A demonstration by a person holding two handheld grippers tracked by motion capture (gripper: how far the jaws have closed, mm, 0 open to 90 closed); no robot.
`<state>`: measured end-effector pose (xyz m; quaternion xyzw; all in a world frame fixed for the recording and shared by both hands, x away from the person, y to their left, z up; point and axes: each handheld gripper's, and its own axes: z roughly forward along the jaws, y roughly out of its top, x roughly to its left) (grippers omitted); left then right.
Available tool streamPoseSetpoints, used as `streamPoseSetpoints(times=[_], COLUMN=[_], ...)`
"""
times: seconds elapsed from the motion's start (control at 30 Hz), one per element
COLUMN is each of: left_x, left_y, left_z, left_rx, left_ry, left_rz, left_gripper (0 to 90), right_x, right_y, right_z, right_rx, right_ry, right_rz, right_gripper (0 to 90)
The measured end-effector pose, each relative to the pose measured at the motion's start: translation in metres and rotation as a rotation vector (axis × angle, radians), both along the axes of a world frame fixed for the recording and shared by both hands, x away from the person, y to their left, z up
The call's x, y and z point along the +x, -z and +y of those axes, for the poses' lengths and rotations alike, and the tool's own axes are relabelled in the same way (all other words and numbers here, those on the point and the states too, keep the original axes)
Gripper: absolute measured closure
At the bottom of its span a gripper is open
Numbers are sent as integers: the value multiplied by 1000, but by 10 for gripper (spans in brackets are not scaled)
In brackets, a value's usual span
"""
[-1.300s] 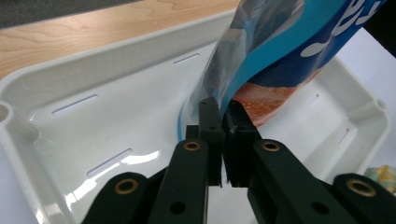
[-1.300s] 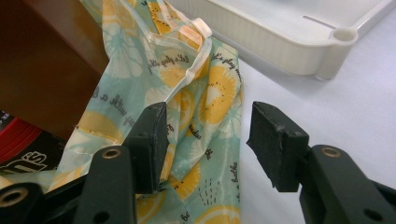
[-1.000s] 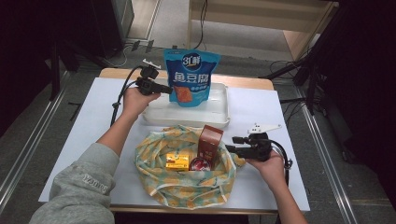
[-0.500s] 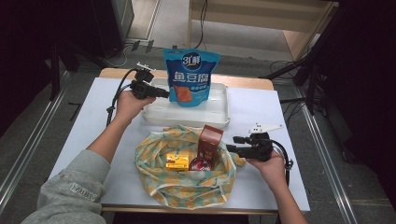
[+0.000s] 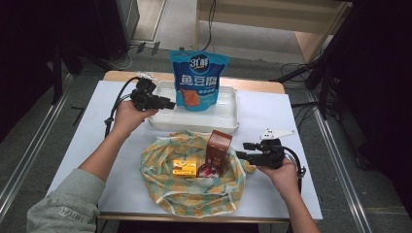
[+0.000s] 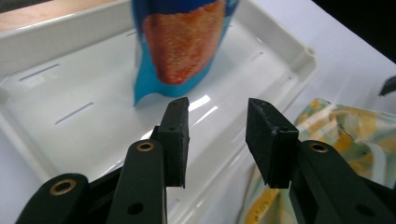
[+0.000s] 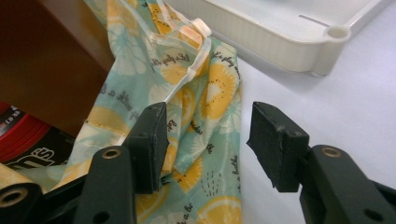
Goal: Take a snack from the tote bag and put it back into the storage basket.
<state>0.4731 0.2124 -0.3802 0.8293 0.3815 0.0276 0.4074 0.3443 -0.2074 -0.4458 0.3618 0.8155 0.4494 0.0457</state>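
Your white table (image 5: pixel 291 126) carries everything, and at its far middle sits the white tray (image 5: pixel 228 116), lying lengthwise across your view. Just in front of the tray, touching or nearly touching its near wall, is the lemon-print cloth bag (image 5: pixel 194 194), slumped open with its mouth upward. Standing upright in the tray is the blue snack pouch (image 5: pixel 198 80), its foot on the tray floor toward the left half and its top rising above the far rim; from your left gripper view the pouch (image 6: pixel 180 46) stands free, with bare tray floor (image 6: pixel 70 126) between it and your jaws. Inside the cloth bag a brown carton (image 5: pixel 218 148) stands upright at the right, a small yellow box (image 5: pixel 184 168) lies flat to its left, and a round red-topped tin (image 5: pixel 208 171) sits low between them, against the carton's foot. Your left gripper (image 5: pixel 167 104) hovers over the tray's left end, pointed at the pouch, just short of it; its jaws have just been opening and stand apart with nothing between them. Your right gripper (image 5: pixel 240 154) rests at the bag's right edge, jaws parted, with the bag's fabric (image 7: pixel 205 140) lying between the pads but not pinched; the left pad is close against the cloth.
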Motion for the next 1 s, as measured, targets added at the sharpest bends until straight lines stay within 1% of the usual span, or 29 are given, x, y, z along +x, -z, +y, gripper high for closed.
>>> streamPoseSetpoints(times=[0.13,0.17,0.2,0.23,0.3,0.33,0.37,0.43,0.47,0.5,0.6,0.73,0.8,0.87,1.0], left_x=[-10,-15,-17,-17,-22,-27,-30,-32,-34,-37,-45,-56,-60,-65,-76], left_y=[2,3,3,3,3,5,6,6,7,7,9,11,12,11,10], left_z=[0,1,2,2,4,7,8,10,10,11,14,16,16,16,17], left_rx=[17,6,3,3,-2,-17,-22,-23,-17,-12,-16,-20,-15,-8,-22], left_ry=[25,27,31,31,33,33,32,37,36,34,29,37,43,49,60], left_rz=[13,10,15,15,11,23,28,34,38,35,24,23,30,23,19], left_gripper=[574,565,561,554,537,529,518,510,504,495,487,476,468,468,466], right_x=[-1,-1,-2,-2,-3,-3,-3,-3,-3,-3,-3,-4,-4,-4,-5], right_y=[0,-1,-1,-1,-2,-3,-3,-3,-4,-4,-5,-7,-8,-8,-11], right_z=[1,2,2,2,2,2,2,2,2,2,2,2,2,2,2], right_rx=[2,-1,-2,-2,-3,-4,-1,-2,-3,-1,-3,-4,-6,-5,-3], right_ry=[-5,-4,-5,-5,-7,-6,-5,-7,-7,-8,-11,-12,-14,-13,-9], right_rz=[1,0,-1,-2,-8,-10,-11,-12,-12,-10,-3,-8,-10,-7,-12], right_gripper=[477,477,477,477,477,476,475,475,475,473,471,469,468,468,468])
